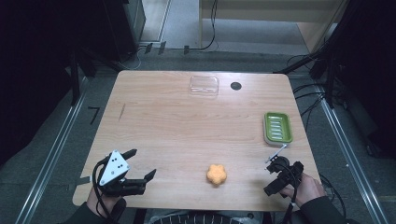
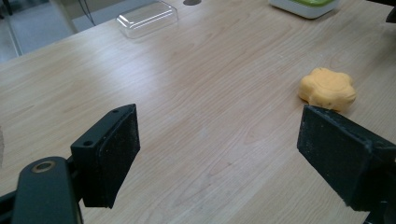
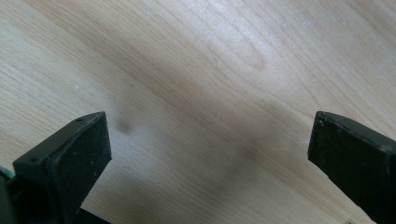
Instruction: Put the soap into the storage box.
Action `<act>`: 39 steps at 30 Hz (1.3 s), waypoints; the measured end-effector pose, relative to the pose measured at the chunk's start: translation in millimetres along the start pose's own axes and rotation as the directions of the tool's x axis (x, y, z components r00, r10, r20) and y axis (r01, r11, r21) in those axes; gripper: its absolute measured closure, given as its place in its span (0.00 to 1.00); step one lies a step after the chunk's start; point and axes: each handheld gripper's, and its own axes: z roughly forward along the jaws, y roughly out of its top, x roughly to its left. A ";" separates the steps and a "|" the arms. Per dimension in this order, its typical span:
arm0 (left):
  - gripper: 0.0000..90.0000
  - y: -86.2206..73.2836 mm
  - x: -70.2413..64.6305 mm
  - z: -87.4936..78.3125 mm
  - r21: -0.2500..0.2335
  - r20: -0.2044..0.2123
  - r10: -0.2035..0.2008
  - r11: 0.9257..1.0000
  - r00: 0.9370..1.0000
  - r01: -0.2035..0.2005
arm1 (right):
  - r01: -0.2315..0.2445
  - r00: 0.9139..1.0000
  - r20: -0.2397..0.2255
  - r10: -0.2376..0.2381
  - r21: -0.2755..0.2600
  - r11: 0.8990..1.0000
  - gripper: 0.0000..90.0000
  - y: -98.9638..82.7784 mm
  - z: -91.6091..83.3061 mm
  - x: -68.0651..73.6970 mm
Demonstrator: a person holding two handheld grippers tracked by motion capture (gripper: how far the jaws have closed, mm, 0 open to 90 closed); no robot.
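Note:
An orange flower-shaped piece (image 1: 216, 173) lies on the wooden table (image 1: 187, 126) near the front edge, between my two grippers. My left gripper (image 1: 142, 163) rests at the front left corner, open, with nothing between its pads. In the left gripper view the orange piece (image 2: 327, 87) sits just beyond the right pad, while the left gripper (image 2: 224, 149) spans bare wood. My right gripper (image 1: 272, 177) is at the front right, held in a hand and pointing down at the table. In the right gripper view the right gripper (image 3: 210, 154) stands wide open over bare wood.
A green ribbed soap dish (image 1: 278, 127) sits near the right edge, and its near rim (image 2: 306, 5) shows in the left gripper view. A clear plastic lid (image 1: 204, 86) lies at the far middle, with a dark round hole (image 1: 236, 86) beside it. Cables run along the floor around the table.

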 end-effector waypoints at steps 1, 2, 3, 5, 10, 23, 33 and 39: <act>0.15 0.0 0.0 0.1 -0.001 0.001 0.000 1.000 1.000 0.000 | 0.000 1.000 0.000 0.000 0.000 1.000 0.00 0.0 0.0 0.0; 0.15 -0.1 0.2 0.1 0.000 0.001 0.000 1.000 1.000 0.000 | 0.006 1.000 0.002 -0.006 -0.008 1.000 0.00 0.0 -0.3 0.1; 0.15 -0.1 0.3 0.0 -0.001 0.001 0.000 1.000 1.000 0.000 | 0.006 1.000 0.003 -0.006 -0.009 1.000 0.00 0.1 -0.8 0.7; 0.15 0.0 0.6 -0.3 -0.004 0.001 0.000 1.000 1.000 0.000 | 0.016 1.000 0.005 -0.016 -0.015 1.000 0.00 0.3 -1.4 1.5; 0.15 -0.4 1.2 0.7 0.004 0.001 -0.003 1.000 1.000 0.003 | 0.030 1.000 0.006 -0.030 -0.029 0.999 0.00 2.3 -2.6 3.2; 0.15 -1.5 1.0 -2.8 0.001 -0.020 -0.019 1.000 1.000 0.019 | 0.110 0.994 -0.011 -0.111 -0.077 0.991 0.00 13.7 -6.4 13.9; 0.15 -7.3 4.9 -9.5 -0.009 -0.027 -0.041 0.999 0.999 0.041 | 0.194 0.978 -0.057 -0.201 -0.102 0.976 0.00 27.2 -9.5 31.2; 0.15 -7.9 4.7 -10.0 -0.001 -0.025 -0.034 0.999 0.999 0.034 | 0.229 0.969 -0.071 -0.237 -0.105 0.968 0.00 34.6 -10.2 37.6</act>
